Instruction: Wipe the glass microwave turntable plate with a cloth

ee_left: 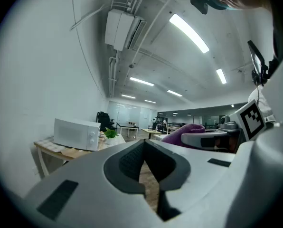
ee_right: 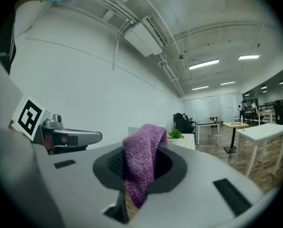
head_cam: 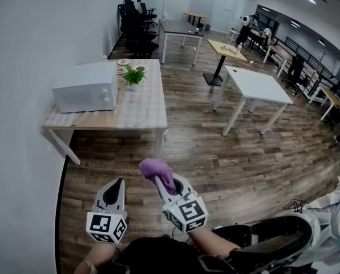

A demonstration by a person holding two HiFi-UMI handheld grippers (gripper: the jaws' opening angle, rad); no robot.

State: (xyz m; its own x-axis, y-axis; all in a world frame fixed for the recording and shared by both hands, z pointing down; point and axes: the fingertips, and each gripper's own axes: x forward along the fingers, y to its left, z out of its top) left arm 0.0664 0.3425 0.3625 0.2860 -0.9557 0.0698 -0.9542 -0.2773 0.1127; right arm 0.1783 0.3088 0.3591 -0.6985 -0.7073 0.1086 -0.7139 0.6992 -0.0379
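The clear glass turntable plate (head_cam: 133,114) lies on the wooden table (head_cam: 150,99), in front of a small potted plant (head_cam: 134,75) and right of the white microwave (head_cam: 86,88). My right gripper (head_cam: 158,180) is shut on a purple cloth (head_cam: 157,171), which bulges out between its jaws (ee_right: 142,163). My left gripper (head_cam: 114,192) is shut with nothing in it; its jaws meet in the left gripper view (ee_left: 144,167). Both grippers are held low over the floor, well short of the table. The purple cloth (ee_left: 184,130) also shows to the right in the left gripper view.
The table stands against the white wall at the left. A white table (head_cam: 255,84) and a yellow pedestal table (head_cam: 226,49) stand to the right on the wood floor (head_cam: 215,158). Black office chairs (head_cam: 133,21) are at the back. The microwave (ee_left: 77,134) is seen ahead-left.
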